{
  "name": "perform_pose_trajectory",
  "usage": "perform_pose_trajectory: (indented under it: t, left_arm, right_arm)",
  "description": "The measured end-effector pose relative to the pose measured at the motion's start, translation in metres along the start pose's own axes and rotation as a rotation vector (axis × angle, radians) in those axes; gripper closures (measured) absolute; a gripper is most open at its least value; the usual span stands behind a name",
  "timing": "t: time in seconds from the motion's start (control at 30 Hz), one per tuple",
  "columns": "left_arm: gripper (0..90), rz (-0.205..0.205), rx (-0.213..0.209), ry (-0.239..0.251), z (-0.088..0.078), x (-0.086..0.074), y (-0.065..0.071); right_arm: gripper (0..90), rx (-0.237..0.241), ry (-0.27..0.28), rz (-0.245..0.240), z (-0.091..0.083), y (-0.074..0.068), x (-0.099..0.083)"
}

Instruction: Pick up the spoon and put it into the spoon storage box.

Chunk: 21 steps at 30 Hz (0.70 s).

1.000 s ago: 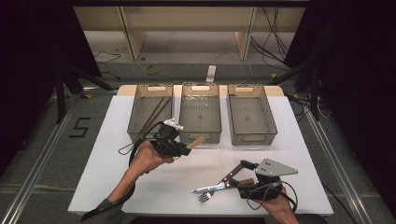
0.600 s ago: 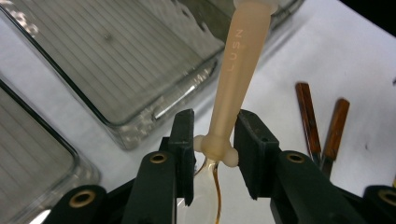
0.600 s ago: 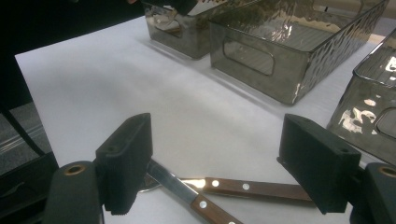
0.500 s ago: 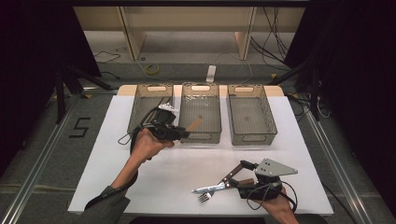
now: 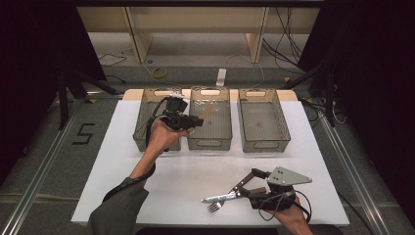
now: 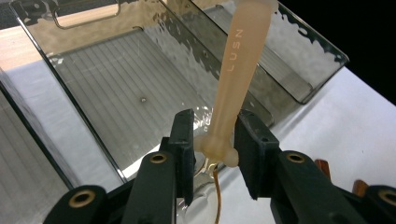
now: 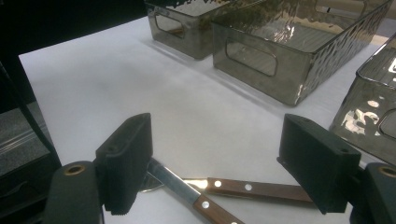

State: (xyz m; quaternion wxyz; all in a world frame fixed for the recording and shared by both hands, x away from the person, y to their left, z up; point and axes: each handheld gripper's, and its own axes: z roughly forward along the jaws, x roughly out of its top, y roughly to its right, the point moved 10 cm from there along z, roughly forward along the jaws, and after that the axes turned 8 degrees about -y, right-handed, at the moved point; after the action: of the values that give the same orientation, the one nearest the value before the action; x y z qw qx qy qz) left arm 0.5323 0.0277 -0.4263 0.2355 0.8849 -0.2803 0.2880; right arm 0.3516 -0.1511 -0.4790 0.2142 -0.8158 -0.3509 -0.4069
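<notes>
Left gripper view — spoon handle (image 6: 236, 70) (peach) between jaws

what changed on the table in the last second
The left claw, shut on a tan plastic utensil, moved away from the person to above the middle bin. The right claw stayed open over the fork and knife.
</notes>
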Motion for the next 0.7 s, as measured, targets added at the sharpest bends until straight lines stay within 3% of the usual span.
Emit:
perform_pose_trajectory:
  t: [0.17, 0.7]
  left_arm:
    - [68.3, -0.028, -0.002, 0.027, 0.003, 0.006, -0.004]
    - [68.3, -0.051, 0.016, 0.022, 0.028, 0.015, -0.006]
  right_arm:
    - [26.5, 0.003, -0.001, 0.002, 0.001, 0.000, 0.000]
    - [26.5, 0.009, -0.002, -0.001, 0.001, -0.002, 0.000]
